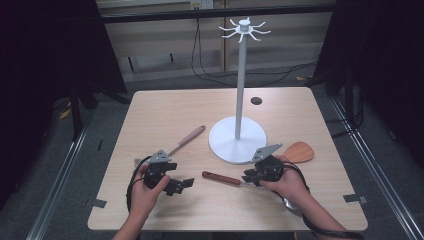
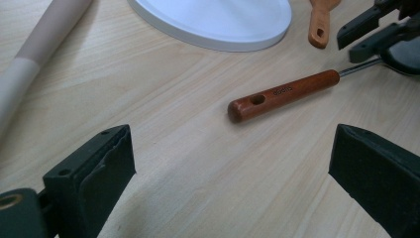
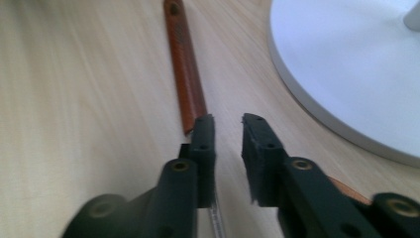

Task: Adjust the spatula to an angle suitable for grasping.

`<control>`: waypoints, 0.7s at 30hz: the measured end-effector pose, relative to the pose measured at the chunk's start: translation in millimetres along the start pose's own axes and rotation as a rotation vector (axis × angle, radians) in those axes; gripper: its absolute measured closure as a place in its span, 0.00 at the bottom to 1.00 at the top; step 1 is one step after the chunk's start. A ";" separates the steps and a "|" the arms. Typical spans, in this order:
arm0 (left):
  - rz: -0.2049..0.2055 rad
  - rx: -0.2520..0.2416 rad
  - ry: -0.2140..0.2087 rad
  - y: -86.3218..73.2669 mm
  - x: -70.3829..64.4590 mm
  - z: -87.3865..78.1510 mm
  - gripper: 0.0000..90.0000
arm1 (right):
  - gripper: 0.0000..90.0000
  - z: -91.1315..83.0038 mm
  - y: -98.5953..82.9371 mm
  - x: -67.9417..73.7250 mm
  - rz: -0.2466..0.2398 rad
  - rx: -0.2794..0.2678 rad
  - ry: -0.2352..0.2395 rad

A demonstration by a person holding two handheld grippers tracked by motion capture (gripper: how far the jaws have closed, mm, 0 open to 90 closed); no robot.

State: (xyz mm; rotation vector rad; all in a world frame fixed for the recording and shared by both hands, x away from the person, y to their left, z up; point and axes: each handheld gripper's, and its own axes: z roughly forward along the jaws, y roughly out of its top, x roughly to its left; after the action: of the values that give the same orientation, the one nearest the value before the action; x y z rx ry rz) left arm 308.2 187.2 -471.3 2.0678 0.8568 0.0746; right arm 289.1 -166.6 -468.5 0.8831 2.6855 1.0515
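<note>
A utensil with a red-brown wooden handle (image 1: 221,178) lies on the table between my two grippers, its handle end with a hole (image 2: 282,94) pointing left. My left gripper (image 1: 186,183) rests to the left of it, and its jaws (image 2: 233,148) stand wide apart around bare table. My right gripper (image 1: 248,176) hovers over the utensil's thin metal shank (image 2: 359,67). Its jaws (image 3: 228,124) are only a narrow gap apart, with table showing between them. The handle (image 3: 185,74) runs ahead of the left jaw, and the shank (image 3: 215,218) passes beneath it.
A white stand (image 1: 240,80) with hooks on top rises from a round base (image 1: 225,145) at mid-table. A beige-handled spatula (image 1: 189,138) lies left of the base. A wooden spatula (image 1: 299,151) lies to its right. A small dark hole (image 1: 256,101) sits in the table behind.
</note>
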 end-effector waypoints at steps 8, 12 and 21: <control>0.005 0.002 0.002 1.0 -1.5 0.5 0.04 | 0.73 -3.6 0.5 7.4 -0.052 0.069 0.036; 0.008 0.001 -0.002 1.2 -2.2 1.2 0.04 | 0.73 1.0 -0.5 8.5 -0.062 0.100 0.034; 0.007 0.001 -0.003 0.7 -2.8 1.1 0.04 | 0.75 4.3 -0.5 9.0 -0.089 0.142 0.032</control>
State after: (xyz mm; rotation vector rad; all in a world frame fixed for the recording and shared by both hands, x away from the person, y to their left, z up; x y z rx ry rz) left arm 306.8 184.5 -470.7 2.0712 0.8478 0.0753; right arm 282.8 -159.3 -471.2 0.7664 2.8262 0.8731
